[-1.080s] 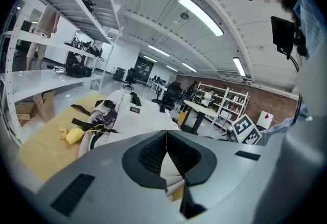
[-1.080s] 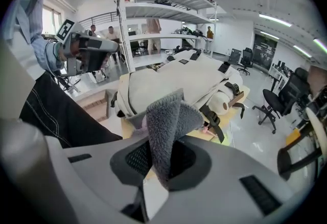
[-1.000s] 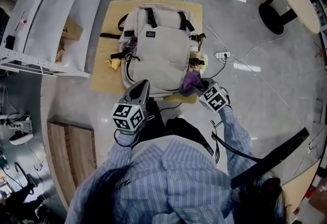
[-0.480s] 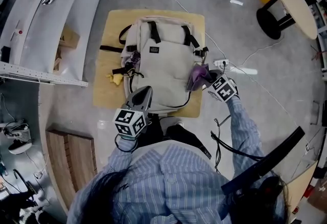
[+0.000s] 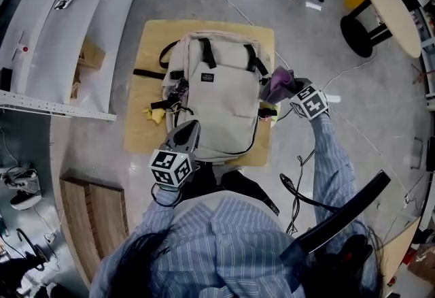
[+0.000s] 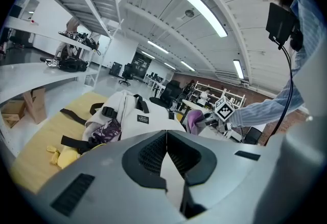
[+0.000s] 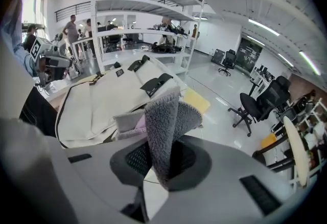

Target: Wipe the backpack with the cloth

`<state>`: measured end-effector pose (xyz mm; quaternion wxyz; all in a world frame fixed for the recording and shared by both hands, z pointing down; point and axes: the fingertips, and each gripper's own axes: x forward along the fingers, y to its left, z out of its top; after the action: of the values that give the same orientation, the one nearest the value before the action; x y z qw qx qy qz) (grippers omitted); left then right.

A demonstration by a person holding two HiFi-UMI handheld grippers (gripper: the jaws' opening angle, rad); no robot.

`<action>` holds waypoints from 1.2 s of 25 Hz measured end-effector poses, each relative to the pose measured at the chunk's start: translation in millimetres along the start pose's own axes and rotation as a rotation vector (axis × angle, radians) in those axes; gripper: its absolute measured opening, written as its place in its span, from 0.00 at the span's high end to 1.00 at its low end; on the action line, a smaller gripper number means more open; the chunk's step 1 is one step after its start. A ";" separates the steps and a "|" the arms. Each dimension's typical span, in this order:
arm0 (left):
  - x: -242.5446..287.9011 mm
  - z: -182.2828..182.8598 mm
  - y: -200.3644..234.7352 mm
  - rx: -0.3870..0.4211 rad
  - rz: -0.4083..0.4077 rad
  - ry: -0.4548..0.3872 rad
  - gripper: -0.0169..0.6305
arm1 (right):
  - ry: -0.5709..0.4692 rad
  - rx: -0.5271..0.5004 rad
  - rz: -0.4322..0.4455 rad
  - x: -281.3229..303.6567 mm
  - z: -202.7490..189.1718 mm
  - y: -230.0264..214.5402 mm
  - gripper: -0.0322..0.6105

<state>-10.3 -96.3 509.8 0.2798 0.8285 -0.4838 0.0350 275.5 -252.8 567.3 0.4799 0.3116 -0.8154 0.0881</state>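
A beige backpack (image 5: 221, 103) lies flat on a tan mat (image 5: 146, 79) on the floor, straps at the far end. The right gripper (image 5: 291, 90) has its jaws clamped on a folded grey-purple cloth (image 7: 163, 126), which stands up out of them. The cloth is just beside the pack's right edge, near a shoulder strap (image 5: 251, 58); contact cannot be confirmed. The left gripper (image 6: 166, 138) has its jaws pressed together with nothing between them.

Risks from here: the cloth seems pinched only by a narrow fold, so dragging it across fabric could pull it free. It could also snag on the strap or its buckle. With the left gripper not clearly pinning the pack, a wipe might slide the pack across the mat.

The right arm, in a striped sleeve, reaches well forward and outward. The left arm is bent close to the body, its gripper pointing forward at the pack's near left corner.
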 end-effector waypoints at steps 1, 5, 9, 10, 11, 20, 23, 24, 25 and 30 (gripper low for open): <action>1.1 0.0 0.4 0.000 -0.003 0.003 0.97 | 0.003 0.004 -0.007 1.8 2.4 -6.2 0.87; 2.3 0.9 4.3 0.000 -0.008 0.018 0.97 | 0.012 0.015 -0.025 10.8 13.7 -24.5 0.87; 2.9 0.9 11.3 -0.003 -0.006 0.030 0.97 | 0.026 0.021 -0.032 24.8 22.4 -36.2 0.87; 3.4 1.1 12.9 -0.004 -0.007 0.033 0.97 | 0.030 0.019 -0.037 28.1 24.5 -39.5 0.87; 4.0 1.4 14.6 -0.006 -0.008 0.035 0.97 | 0.034 0.019 -0.044 31.2 27.3 -43.2 0.87; 10.4 3.4 26.3 -0.009 -0.026 0.056 0.97 | 0.016 0.081 -0.118 48.8 59.7 -90.3 0.87; 10.1 1.5 30.8 -0.010 -0.028 0.064 0.97 | -0.009 0.140 -0.151 49.6 70.0 -112.5 0.87; 9.6 0.4 32.5 -0.012 -0.027 0.067 0.97 | -0.011 0.148 -0.162 49.6 72.6 -118.7 0.87; 8.9 -0.5 34.3 -0.015 -0.024 0.069 0.97 | -0.011 0.152 -0.172 49.3 74.9 -124.1 0.87; 5.6 0.0 45.3 -0.029 -0.008 0.068 0.97 | -0.003 0.153 -0.207 47.7 84.6 -143.8 0.87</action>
<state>-44.6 -117.6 531.1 0.3084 0.8245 -0.4712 0.0552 282.8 -424.1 540.5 0.4603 0.4299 -0.7703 0.0994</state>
